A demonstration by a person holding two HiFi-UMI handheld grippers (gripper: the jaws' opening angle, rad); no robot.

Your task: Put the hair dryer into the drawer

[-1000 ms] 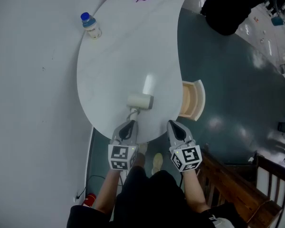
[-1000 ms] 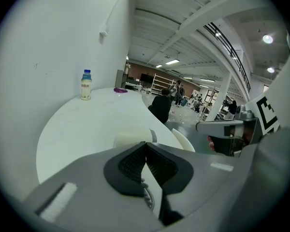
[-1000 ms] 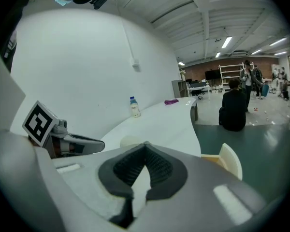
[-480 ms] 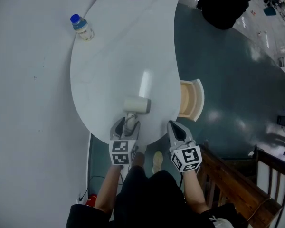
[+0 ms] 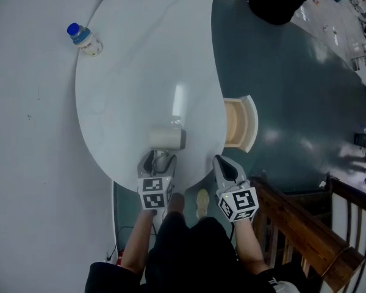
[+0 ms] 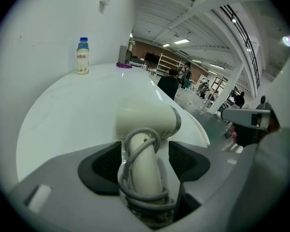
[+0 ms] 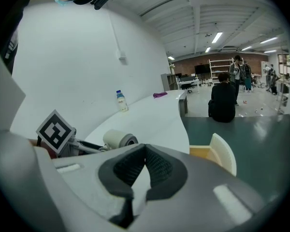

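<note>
Hair dryer on table, drawer pulled out

The drawer point(image 5: 239, 124) juts from the white table point(image 5: 128, 84) near the hair dryer point(image 5: 166, 138). The left gripper point(image 5: 158, 160), jaws just opening, straddles its cord-wrapped handle unpressed. The right gripper point(image 5: 226, 168) is pressed together. The bottle point(image 5: 84, 39) label is unreadable.

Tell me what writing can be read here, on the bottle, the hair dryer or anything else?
Bottle: red print on its label, too small to read.
Hair dryer: a tiny mark near its grey end, too blurred to read.
Marker cubes: black-and-white squares only, no words.
Nothing else readable.
</note>
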